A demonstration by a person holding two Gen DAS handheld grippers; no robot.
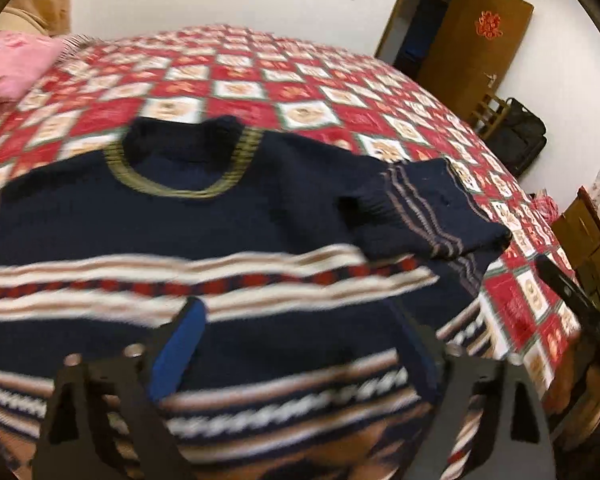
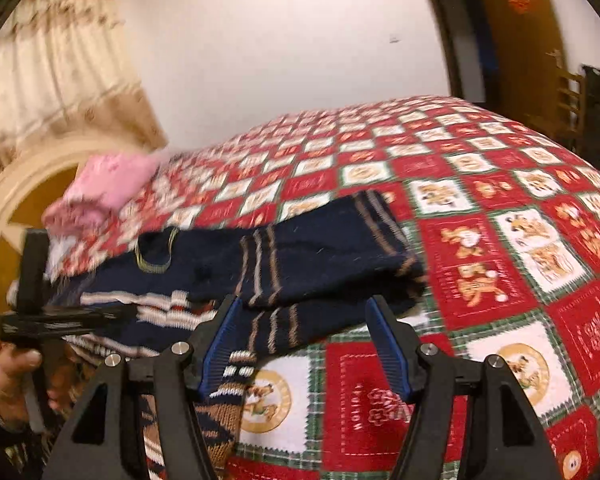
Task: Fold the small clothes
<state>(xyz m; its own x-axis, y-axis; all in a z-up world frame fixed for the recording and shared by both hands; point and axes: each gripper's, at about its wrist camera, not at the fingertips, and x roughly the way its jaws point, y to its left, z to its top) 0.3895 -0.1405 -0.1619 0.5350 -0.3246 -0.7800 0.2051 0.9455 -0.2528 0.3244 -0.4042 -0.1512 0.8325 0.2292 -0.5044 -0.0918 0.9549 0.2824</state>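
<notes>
**Both my grippers open over the knitted sweater on the bed**

I hold one gripper in each hand above a bed covered by a red and white checked quilt with small cartoon prints point(image 1: 320, 92). On this quilt lies the dark navy knitted sweater with white, tan and red pattern bands point(image 1: 172, 216). It lies flat with the front up, and its olive-striped round collar point(image 1: 172, 184) points away from me, toward the far wall.

My left gripper point(image 1: 300, 320) hovers above the lower body of the sweater. Its jaws are spread wide, and nothing is pinched between them; the knit is only under them. The picture is blurred here, so I cannot tell if the tips touch the wool.

The navy sleeve with thin tan stripes at the cuff point(image 2: 320, 248) is folded across, and it lies on the edge of the sweater nearest my right hand. My right gripper point(image 2: 304, 312) is just in front of this sleeve. Its jaws with blue ribbed pads point(image 2: 388, 348) are also apart and hold nothing.

A pink pillow point(image 1: 12, 64) lies at the head of the bed, well apart from the sweater. A brown wooden door point(image 1: 472, 40) stands open behind the bed.
</notes>
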